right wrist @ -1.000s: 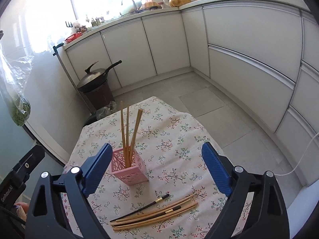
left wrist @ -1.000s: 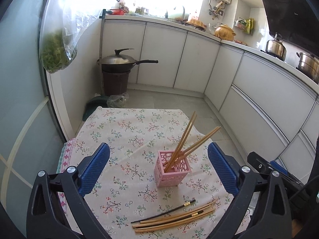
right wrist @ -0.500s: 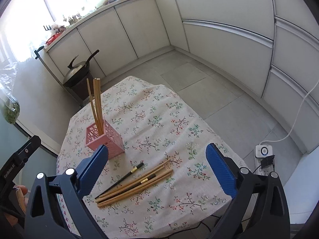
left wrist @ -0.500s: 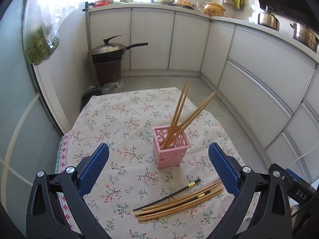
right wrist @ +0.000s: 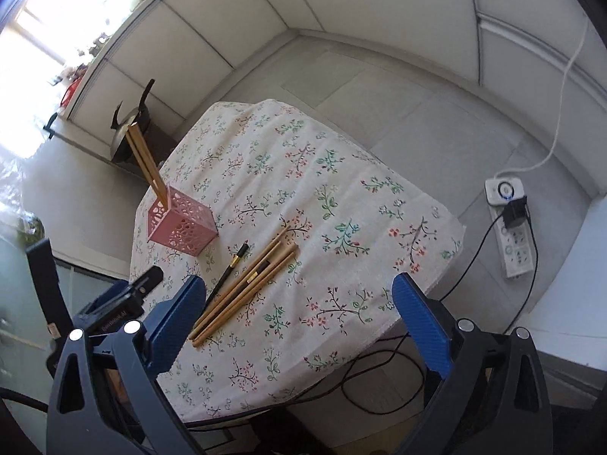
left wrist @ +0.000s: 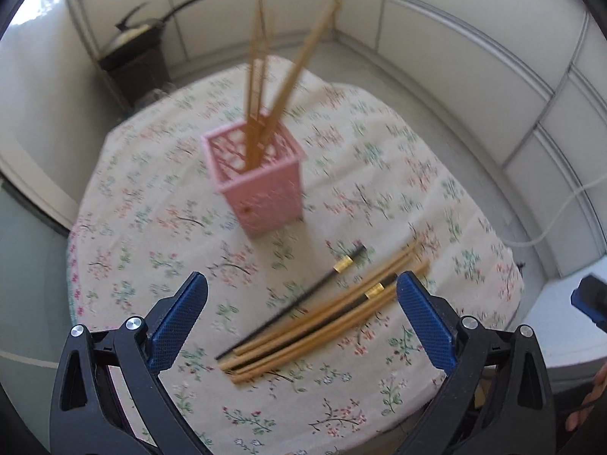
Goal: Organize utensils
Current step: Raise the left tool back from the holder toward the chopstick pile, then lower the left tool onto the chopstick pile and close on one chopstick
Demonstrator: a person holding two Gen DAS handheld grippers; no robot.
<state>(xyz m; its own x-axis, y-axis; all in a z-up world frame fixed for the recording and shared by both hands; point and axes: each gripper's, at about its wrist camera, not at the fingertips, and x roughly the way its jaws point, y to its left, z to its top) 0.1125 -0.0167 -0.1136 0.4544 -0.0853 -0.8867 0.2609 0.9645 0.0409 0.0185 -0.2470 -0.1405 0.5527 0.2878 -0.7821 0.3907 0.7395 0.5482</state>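
Observation:
A pink lattice holder [left wrist: 260, 180] [right wrist: 182, 224] stands on the floral tablecloth [left wrist: 151, 227] [right wrist: 303, 189] with several wooden chopsticks [left wrist: 261, 87] [right wrist: 146, 161] upright in it. A loose bundle of wooden chopsticks [left wrist: 326, 320] [right wrist: 242, 290] lies flat nearer to me, beside a black chopstick with a gold band [left wrist: 303, 297] [right wrist: 229, 269]. My left gripper [left wrist: 301, 316] hangs open just above that bundle, nothing between its blue pads. Open as well, my right gripper [right wrist: 299, 311] hovers over the cloth to the right of the bundle, its left pad [right wrist: 178, 314] next to the bundle's near ends.
A lidded wok on a dark stand [left wrist: 140, 53] [right wrist: 131, 129] sits on the floor behind the table. White cabinets [left wrist: 474, 57] line the walls. A power strip [right wrist: 510, 220] with cables lies on the floor to the right.
Both grippers have dropped and tilted down toward the table, so the loose chopsticks now lie between the left pads and the holder looks closer. Both stay open.

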